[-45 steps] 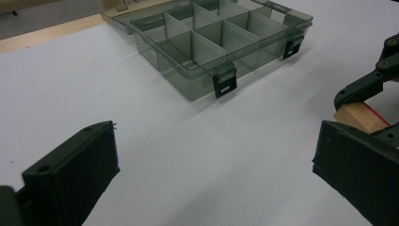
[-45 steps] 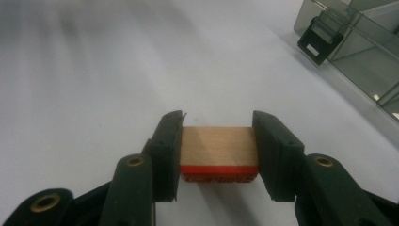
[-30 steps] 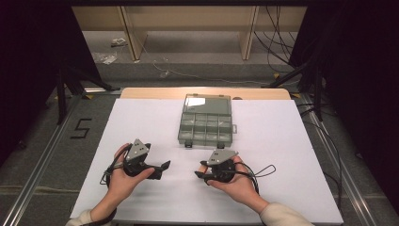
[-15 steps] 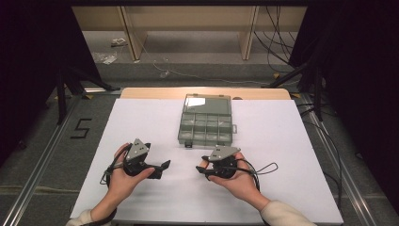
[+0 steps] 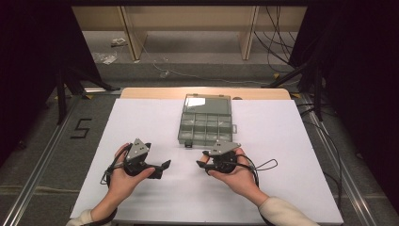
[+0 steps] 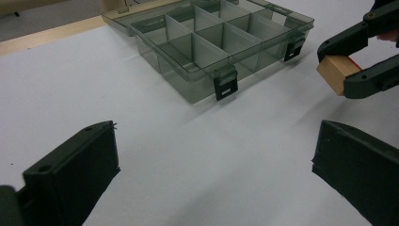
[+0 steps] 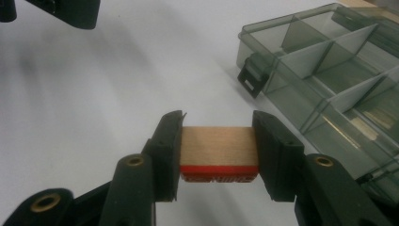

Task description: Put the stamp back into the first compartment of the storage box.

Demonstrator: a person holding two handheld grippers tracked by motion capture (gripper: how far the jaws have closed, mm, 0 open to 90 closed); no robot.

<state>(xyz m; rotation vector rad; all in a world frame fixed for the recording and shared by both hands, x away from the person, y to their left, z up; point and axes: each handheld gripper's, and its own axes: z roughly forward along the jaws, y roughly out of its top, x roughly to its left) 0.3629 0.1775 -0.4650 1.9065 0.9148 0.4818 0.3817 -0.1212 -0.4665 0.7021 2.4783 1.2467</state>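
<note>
Nothing is shifting since the earlier frame. The wooden block (image 7: 219, 146) is sitting clamped in the right tongs (image 7: 217, 149), near the compartment box (image 6: 207, 42). The left tongs (image 6: 211, 179) are gaping empty. Keeping the block level should ease insertion.

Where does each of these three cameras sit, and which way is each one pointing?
High view: above the person's side, looking forward and down on the white table; both hands with the left gripper and right gripper show.
Left gripper view: rides on the left gripper, looking along its open fingers across the table at the compartment box.
Right gripper view: rides on the right gripper, whose fingers clamp a wooden block with a red base.
Shared: the left gripper view also catches that clamped block; every view has the box.
</note>
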